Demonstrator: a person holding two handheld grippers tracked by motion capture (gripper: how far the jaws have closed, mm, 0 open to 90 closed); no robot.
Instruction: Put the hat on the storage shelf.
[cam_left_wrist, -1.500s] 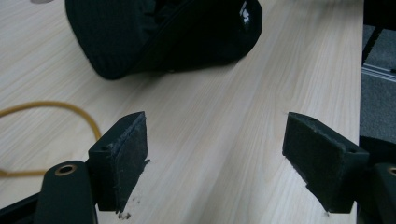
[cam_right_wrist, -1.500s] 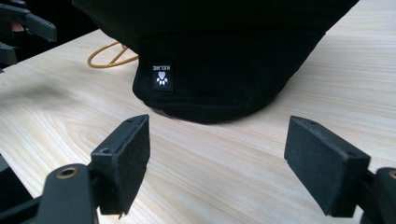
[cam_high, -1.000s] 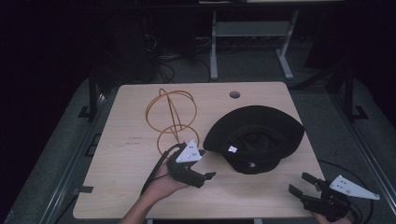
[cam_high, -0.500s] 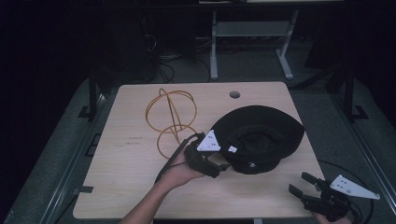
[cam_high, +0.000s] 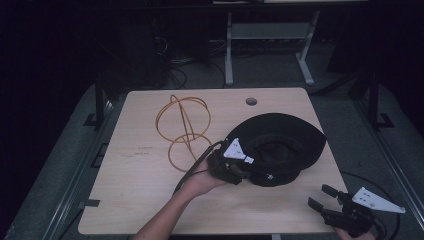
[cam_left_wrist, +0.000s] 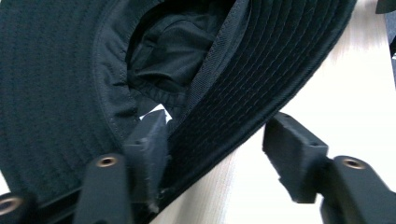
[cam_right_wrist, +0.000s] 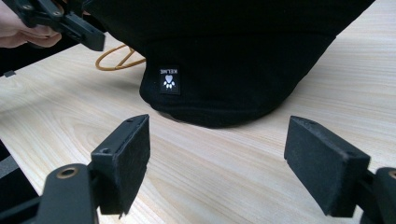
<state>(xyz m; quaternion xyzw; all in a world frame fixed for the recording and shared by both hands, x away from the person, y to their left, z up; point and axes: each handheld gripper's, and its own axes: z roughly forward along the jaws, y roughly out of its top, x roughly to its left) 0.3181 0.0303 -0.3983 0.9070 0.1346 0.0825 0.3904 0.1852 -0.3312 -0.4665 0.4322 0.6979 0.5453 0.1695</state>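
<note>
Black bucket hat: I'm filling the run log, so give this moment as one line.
left gripper: jaws just closing astride black bucket hat brim, not clamped | right gripper: open, idle | wire hat stand: bare

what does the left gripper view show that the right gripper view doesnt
The left gripper view shows the hat's inside: the lining and the stitched brim, which runs between the left gripper, whose jaws have just been closing; one pad touches the brim, the other stands apart. The right gripper view shows the hat's outside with a small paw label, an orange wire stand and the open right gripper. Both share the black hat and the wooden table.
</note>
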